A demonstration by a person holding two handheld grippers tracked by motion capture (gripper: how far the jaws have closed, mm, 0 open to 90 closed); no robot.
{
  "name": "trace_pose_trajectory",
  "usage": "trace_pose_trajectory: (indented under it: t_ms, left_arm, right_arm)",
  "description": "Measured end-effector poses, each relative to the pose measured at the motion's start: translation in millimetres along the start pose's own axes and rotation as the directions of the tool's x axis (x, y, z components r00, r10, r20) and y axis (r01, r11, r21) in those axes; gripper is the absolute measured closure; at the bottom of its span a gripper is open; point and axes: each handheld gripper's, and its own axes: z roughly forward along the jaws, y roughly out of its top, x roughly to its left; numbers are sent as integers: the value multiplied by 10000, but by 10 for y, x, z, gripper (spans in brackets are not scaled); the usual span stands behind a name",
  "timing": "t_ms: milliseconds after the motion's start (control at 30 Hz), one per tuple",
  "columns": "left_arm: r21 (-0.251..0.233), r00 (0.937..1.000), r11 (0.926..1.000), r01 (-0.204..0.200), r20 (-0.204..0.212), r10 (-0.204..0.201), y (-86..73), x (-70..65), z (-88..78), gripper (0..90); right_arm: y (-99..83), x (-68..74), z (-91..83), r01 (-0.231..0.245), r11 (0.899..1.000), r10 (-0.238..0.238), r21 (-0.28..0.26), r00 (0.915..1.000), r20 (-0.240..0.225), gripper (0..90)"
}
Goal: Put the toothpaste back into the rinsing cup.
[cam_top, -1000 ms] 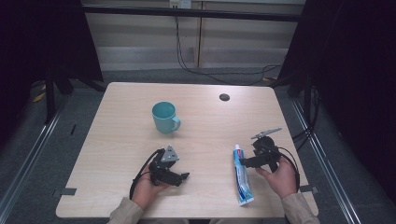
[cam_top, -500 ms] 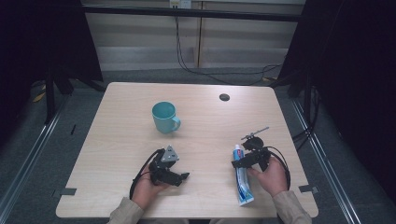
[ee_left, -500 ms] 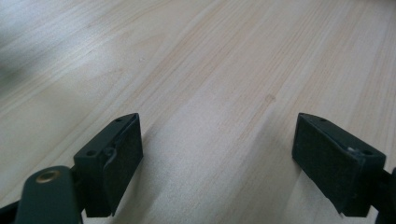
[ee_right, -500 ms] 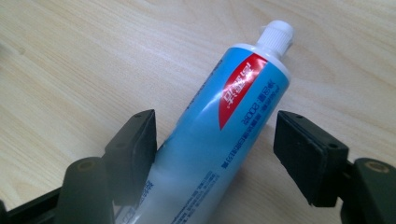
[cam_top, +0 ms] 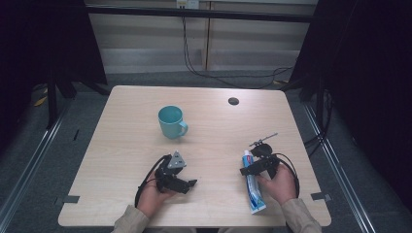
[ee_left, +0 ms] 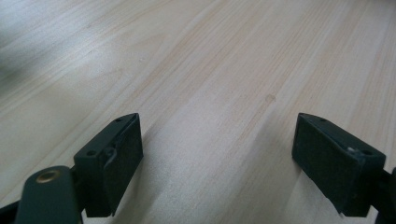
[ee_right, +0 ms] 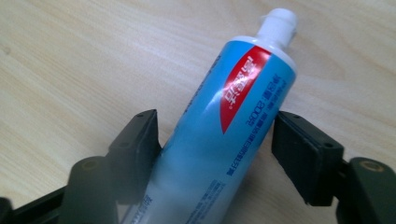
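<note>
Tongs first: from the high view, our right gripper (cam_top: pixel 247 169) straddles the blue-and-white plastic toothpaste tube (cam_top: pixel 254 191) lying flat at the near right of the pale wooden table (cam_top: pixel 121 126), while our left gripper (cam_top: pixel 187 183) rests apart.

Along the left gripper view, its jaws gape wide over bare wood.

Along the right gripper view, the jaws have just been closing, the tube (ee_right: pixel 219 140) between them; the left pad seems to touch it, the right stands just beside, so we judge it not yet clamped. We expect it light, soft-walled and glossy, so we would pinch near the stiffer shoulder below the white cap (ee_right: pixel 278 25).
</note>
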Motion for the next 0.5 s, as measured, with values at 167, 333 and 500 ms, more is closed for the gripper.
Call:
trace_pose_trajectory:
  t_ms: [167,333,500]
  left_arm:
    - [-3,10000,10000,6,-12,-6,0,1,0,161]
    - [-3,10000,10000,9,-17,-9,0,2,0,161]
    - [-4,10000,10000,-6,-9,6,1,5,0,161]
  right_arm:
    - [11,-17,-7,186,9998,-186,-61,9998,-85,395]
    - [54,-12,-2,440,9990,-440,-55,9990,-4,442]
    - [48,0,-14,655,9978,-654,-58,9978,77,429]
